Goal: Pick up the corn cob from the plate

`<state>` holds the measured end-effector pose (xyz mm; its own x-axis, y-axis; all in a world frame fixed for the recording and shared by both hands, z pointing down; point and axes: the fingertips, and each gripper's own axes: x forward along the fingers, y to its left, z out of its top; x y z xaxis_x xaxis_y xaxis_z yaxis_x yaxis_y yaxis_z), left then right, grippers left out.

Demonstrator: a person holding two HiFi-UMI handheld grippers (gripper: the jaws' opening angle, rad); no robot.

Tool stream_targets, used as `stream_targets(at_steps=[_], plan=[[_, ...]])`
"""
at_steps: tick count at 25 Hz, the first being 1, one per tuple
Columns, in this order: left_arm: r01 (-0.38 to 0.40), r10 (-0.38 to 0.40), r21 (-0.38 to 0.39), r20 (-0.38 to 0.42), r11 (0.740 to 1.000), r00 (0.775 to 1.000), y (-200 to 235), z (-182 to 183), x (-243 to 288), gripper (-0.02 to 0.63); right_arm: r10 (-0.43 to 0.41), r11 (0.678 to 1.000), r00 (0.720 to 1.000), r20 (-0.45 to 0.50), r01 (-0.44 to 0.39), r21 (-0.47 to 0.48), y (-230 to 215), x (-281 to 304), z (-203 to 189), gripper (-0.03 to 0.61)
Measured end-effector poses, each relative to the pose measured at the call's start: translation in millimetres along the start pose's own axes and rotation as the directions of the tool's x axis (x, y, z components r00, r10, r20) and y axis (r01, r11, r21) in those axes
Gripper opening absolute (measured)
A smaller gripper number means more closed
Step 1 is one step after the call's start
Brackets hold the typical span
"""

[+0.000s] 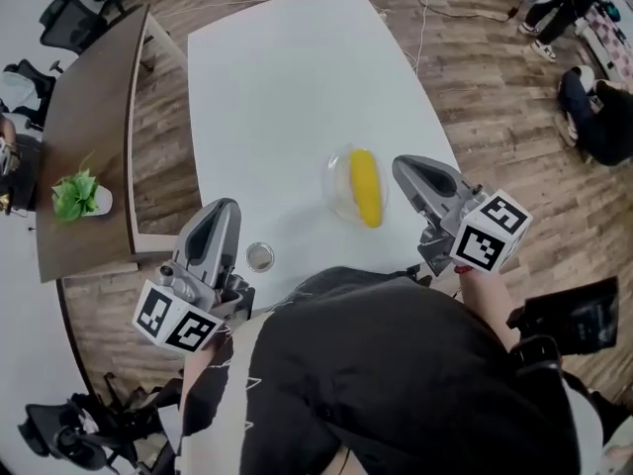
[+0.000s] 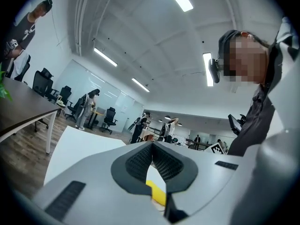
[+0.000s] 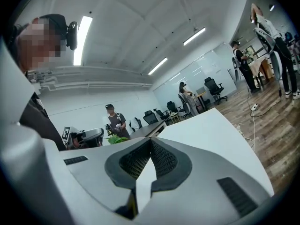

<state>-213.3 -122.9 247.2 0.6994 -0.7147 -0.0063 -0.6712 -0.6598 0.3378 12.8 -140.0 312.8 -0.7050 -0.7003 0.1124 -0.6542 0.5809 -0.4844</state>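
Note:
A yellow corn cob (image 1: 365, 187) lies lengthwise on a clear round plate (image 1: 336, 181) near the front of the white table (image 1: 297, 87). My right gripper (image 1: 406, 165) hovers just right of the plate, its jaws shut with nothing between them (image 3: 150, 142). At the table's front left edge is my left gripper (image 1: 226, 207), well left of the plate and also shut and empty (image 2: 152, 145). In the left gripper view a piece of the yellow cob (image 2: 157, 193) shows through the gap under the jaws.
A small round clear disc (image 1: 260, 256) lies on the table between the left gripper and the plate. A brown desk (image 1: 89, 117) with a potted green plant (image 1: 77, 195) stands to the left. Office chairs (image 1: 69, 18), people (image 1: 593, 117) and a floor cable (image 1: 423, 28) surround the table.

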Motion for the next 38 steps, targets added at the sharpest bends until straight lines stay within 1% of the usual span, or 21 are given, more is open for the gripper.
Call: stream_targets(at_steps=[5, 10, 13, 17, 20, 26, 30, 34, 38], plan=[[0.044, -0.045, -0.02, -0.036, 0.999, 0.998, 16, -12, -1, 0.014, -0.086, 0.995, 0.996, -0.004, 0.086, 0.041, -3, -1, -27, 0.015], [0.08, -0.084, -0.049, -0.088, 0.996, 0.993, 23, -34, -2, 0.014, -0.16, 0.984, 0.987, -0.023, 0.162, 0.078, -13, 0, -52, 0.015], [0.088, -0.096, -0.066, -0.122, 0.994, 0.988, 27, -47, -5, 0.014, -0.198, 0.975, 0.98, -0.021, 0.199, 0.103, -19, 3, -60, 0.015], [0.078, -0.09, -0.083, -0.155, 0.993, 0.984, 39, -62, -13, 0.015, -0.254, 0.959, 0.966, -0.054, 0.259, 0.114, -22, 8, -77, 0.015], [0.081, -0.097, -0.1, -0.17, 0.992, 0.981, 45, -70, -19, 0.014, -0.278, 0.95, 0.959, -0.058, 0.283, 0.131, -23, 9, -90, 0.015], [0.086, -0.107, -0.115, -0.187, 0.99, 0.977, 53, -81, -30, 0.014, -0.322, 0.929, 0.942, -0.1, 0.334, 0.159, -26, 10, -115, 0.015], [0.081, -0.106, -0.129, -0.2, 0.988, 0.974, 57, -88, -39, 0.014, -0.342, 0.917, 0.933, -0.116, 0.358, 0.177, -26, 11, -124, 0.015], [0.061, -0.092, -0.156, -0.199, 0.986, 0.976, 60, -93, -45, 0.014, -0.349, 0.913, 0.929, -0.12, 0.366, 0.179, -27, 14, -125, 0.015], [0.037, -0.073, -0.171, -0.207, 0.985, 0.976, 59, -98, -45, 0.014, -0.339, 0.911, 0.925, -0.17, 0.368, 0.187, -32, 15, -131, 0.015]])
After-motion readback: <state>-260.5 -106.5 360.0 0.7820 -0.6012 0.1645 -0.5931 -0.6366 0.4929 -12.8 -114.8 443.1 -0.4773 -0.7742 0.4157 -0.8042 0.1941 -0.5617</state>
